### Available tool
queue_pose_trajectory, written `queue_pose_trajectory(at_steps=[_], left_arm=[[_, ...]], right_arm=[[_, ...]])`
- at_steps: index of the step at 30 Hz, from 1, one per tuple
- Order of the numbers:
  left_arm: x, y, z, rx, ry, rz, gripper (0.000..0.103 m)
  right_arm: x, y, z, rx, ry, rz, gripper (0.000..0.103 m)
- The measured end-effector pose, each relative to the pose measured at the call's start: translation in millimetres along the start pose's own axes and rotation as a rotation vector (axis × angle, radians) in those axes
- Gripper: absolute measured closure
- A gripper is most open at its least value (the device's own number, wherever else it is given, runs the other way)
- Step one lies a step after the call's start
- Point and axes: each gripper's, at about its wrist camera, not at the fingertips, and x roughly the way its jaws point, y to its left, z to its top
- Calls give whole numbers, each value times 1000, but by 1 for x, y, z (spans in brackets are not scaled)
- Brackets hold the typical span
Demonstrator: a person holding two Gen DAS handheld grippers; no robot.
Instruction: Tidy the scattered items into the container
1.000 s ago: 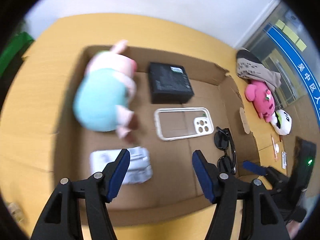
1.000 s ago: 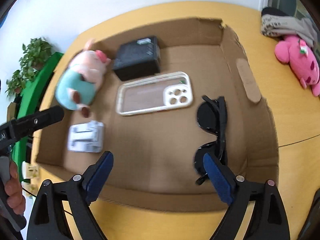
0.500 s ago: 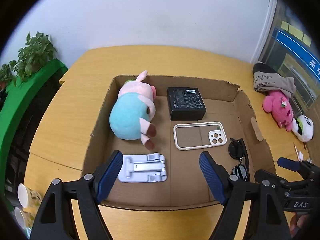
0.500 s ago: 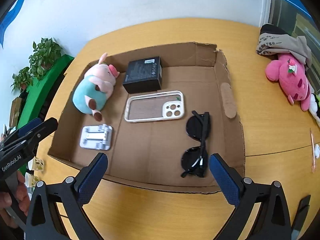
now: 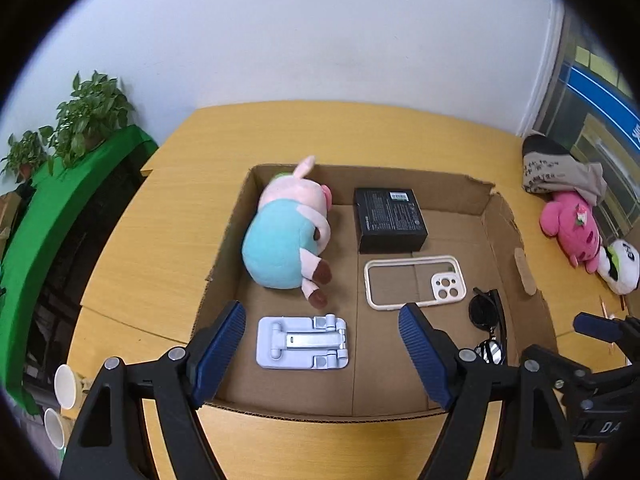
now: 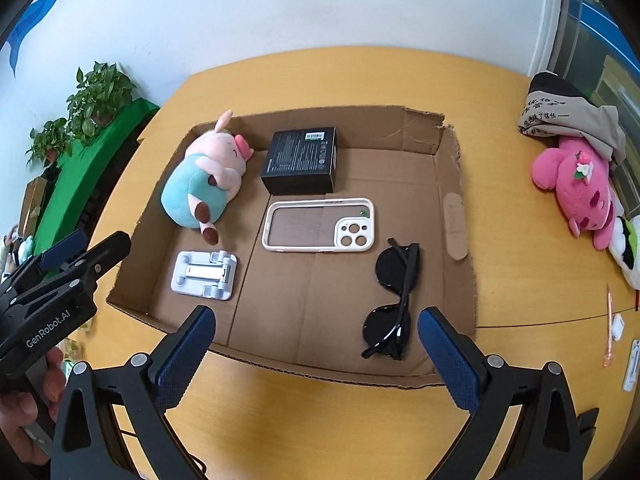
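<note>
A shallow cardboard box (image 5: 492,220) (image 6: 448,172) lies on the yellow table. Inside it are a pig plush in a teal shirt (image 5: 286,236) (image 6: 200,184), a black carton (image 5: 388,218) (image 6: 300,160), a white phone case (image 5: 414,282) (image 6: 320,226), a grey folding phone stand (image 5: 302,342) (image 6: 204,274) and black sunglasses (image 5: 486,322) (image 6: 394,296). My left gripper (image 5: 322,354) hangs open above the box's near edge, over the stand, holding nothing. My right gripper (image 6: 316,356) is open and empty above the near edge, beside the sunglasses.
A pink plush (image 5: 570,224) (image 6: 580,188), a white-and-green plush (image 5: 620,266) and folded beige cloth (image 6: 568,120) lie on the table right of the box. Paper cups (image 5: 66,386) stand at the near left. A green ledge with potted plants (image 5: 80,120) runs along the left.
Both grippers have risen and drawn back from the box, so more of the table and room shows. The pig plush, blurred and moving a second ago, now lies still in the box.
</note>
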Motion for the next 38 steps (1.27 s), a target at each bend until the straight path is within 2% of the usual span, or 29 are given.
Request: queue_pose_trajectory(at_steps=[5,9,12,16,23,27,32,38], left_arm=[[16,1,-8,46,8,15,23],[6,4,0,43,8,9,23],[-8,1,11,33,-14,50,18],[-13,-7,18,1,-20,6,18],[14,-30,-13,-21,-9,-6,16],[9,-34,-16,-22,7,-11,16],[-10,-21,-2,-38,7,-42,15],[0,-2,-9,-30,-4,-16,15]], right_arm=[[15,6,-6,27,-24,-18,0],[7,8,-3,46,-28,-31,0],[-9,7,5,41,-35,-36,0],[-23,4,11,9,-44,-25,0],[12,-15,-8,-5,-22,3,0],[18,-20,-12,6,-20,-21,0],[6,-9,-10,-22,-3,-47,0],[8,6,-9,-12,-24,-59,0]])
